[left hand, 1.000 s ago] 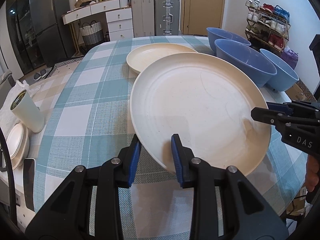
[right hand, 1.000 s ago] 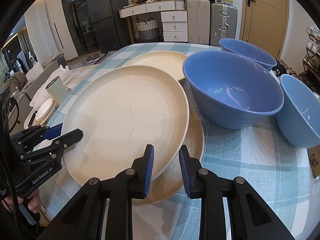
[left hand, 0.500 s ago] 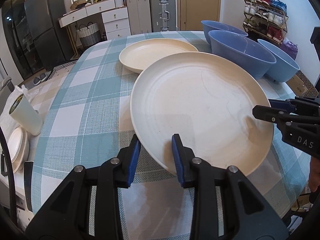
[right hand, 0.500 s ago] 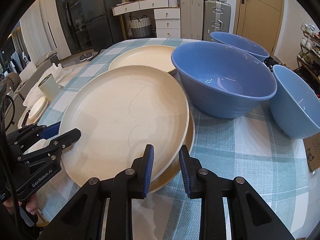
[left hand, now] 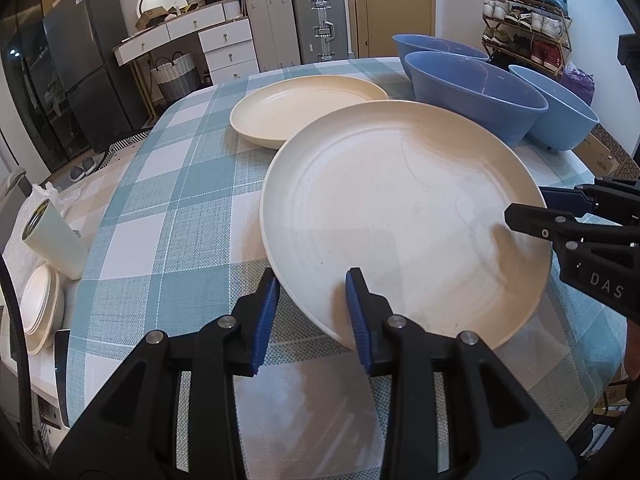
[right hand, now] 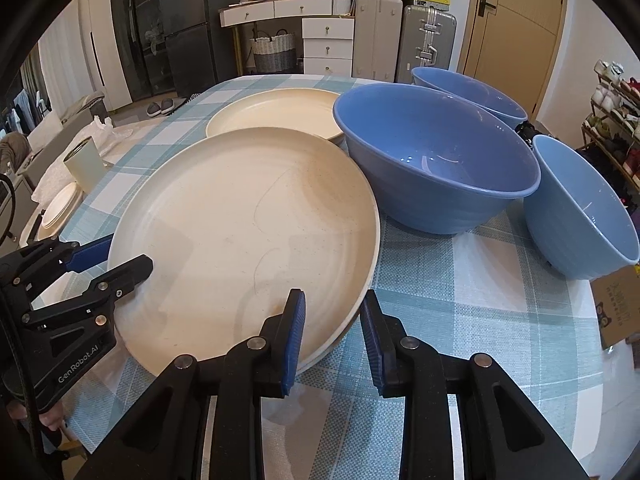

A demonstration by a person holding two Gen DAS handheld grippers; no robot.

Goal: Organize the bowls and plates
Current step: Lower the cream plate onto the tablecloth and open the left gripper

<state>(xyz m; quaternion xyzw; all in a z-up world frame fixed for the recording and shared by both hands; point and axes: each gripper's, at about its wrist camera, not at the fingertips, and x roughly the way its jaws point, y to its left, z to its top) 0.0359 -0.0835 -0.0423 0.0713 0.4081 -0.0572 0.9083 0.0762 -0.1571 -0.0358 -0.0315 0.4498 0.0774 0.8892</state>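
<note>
A large cream plate (left hand: 400, 216) (right hand: 248, 236) sits on another cream plate whose rim (right hand: 340, 332) shows beneath it. My left gripper (left hand: 312, 316) (right hand: 108, 264) straddles the plate's rim with its jaws apart. My right gripper (right hand: 332, 332) (left hand: 528, 204) straddles the opposite rim, jaws apart. A third cream plate (left hand: 308, 108) (right hand: 276, 114) lies farther back. Three blue bowls (right hand: 436, 156) (right hand: 580, 208) (right hand: 468, 92) stand to the right; they also show in the left wrist view (left hand: 472, 96).
The table has a teal checked cloth (left hand: 168, 216). A pale green cup (left hand: 52, 240) and a stack of small white dishes (left hand: 40, 308) stand beside the table's left edge. A cardboard box (right hand: 618, 308) sits at the right edge.
The top plate has come down and closer onto the plate below, now nearly centred over it. Both grippers stay at its rim.
</note>
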